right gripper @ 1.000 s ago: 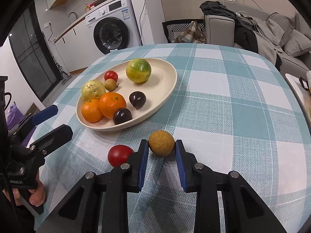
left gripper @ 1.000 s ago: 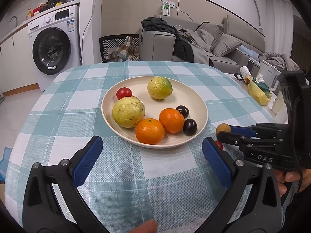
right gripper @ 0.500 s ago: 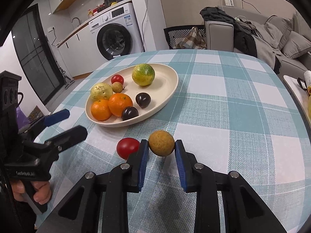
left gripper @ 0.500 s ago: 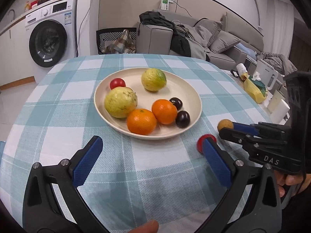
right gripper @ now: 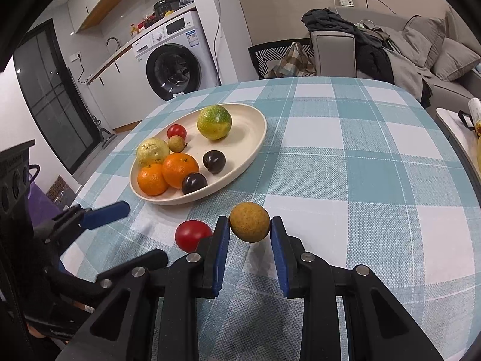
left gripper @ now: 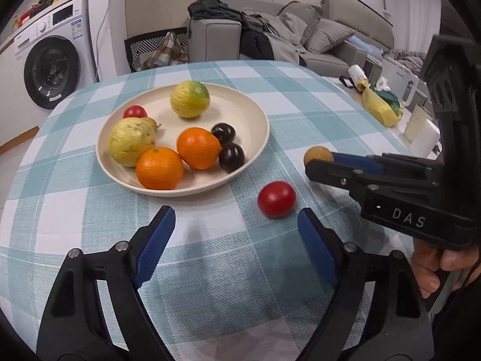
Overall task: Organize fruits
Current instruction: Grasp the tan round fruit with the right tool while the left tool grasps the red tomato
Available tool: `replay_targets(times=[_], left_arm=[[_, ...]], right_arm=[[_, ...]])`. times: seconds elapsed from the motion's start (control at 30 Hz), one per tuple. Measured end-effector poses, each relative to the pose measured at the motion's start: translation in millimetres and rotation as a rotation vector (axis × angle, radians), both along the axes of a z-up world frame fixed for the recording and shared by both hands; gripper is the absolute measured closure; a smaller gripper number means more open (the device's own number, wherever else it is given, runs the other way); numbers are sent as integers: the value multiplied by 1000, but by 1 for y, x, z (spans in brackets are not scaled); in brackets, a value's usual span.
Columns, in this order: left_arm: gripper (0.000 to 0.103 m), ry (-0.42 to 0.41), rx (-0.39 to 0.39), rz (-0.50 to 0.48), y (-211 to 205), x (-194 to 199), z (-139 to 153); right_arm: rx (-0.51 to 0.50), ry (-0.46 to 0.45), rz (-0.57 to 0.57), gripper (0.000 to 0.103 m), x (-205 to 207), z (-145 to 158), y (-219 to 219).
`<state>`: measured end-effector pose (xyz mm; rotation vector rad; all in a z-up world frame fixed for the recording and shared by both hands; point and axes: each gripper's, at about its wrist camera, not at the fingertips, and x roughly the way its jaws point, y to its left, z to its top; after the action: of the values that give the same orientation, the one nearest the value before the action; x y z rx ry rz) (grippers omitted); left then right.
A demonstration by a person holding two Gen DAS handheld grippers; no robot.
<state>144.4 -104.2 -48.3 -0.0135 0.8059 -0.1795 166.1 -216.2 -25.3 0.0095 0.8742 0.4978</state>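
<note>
A cream plate (left gripper: 240, 106) (right gripper: 248, 138) holds a green-yellow citrus (left gripper: 189, 99), a yellow guava (left gripper: 131, 141), two oranges (left gripper: 198, 148), two dark plums (left gripper: 231, 157), a small red tomato and a small brown fruit. A loose red tomato (left gripper: 276, 199) (right gripper: 192, 234) lies on the checked tablecloth in front of the plate. My left gripper (left gripper: 236, 234) (right gripper: 141, 231) is just short of that tomato; its jaws are closing with nothing between them. My right gripper (right gripper: 249, 231) (left gripper: 323, 162) is shut on a round brown fruit (right gripper: 249, 222) (left gripper: 317, 154), held just above the cloth.
The round table's edge curves close on the right, where a side table (left gripper: 399, 132) carries a yellow bag (left gripper: 380, 105) and white containers. Behind are a washing machine (right gripper: 173, 60), a chair (left gripper: 156, 48) and a sofa (left gripper: 300, 36) piled with clothes.
My left gripper has swung right toward the loose red tomato, which has come out from behind its right finger, and its jaws have narrowed. The right gripper still holds the brown fruit in place.
</note>
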Motion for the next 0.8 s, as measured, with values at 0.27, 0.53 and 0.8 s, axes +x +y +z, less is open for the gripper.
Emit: replay_targets(times=[0.27, 0.53, 0.8], left_arm=[[21, 22, 14, 6, -19, 9, -3], [29, 36, 52, -5, -33, 16, -5], [58, 64, 43, -26, -36, 22, -9]], right_arm=[[13, 2, -2, 74, 1, 0, -3], [22, 11, -16, 74, 2, -1, -6], [24, 12, -22, 74, 3, -1, -8]])
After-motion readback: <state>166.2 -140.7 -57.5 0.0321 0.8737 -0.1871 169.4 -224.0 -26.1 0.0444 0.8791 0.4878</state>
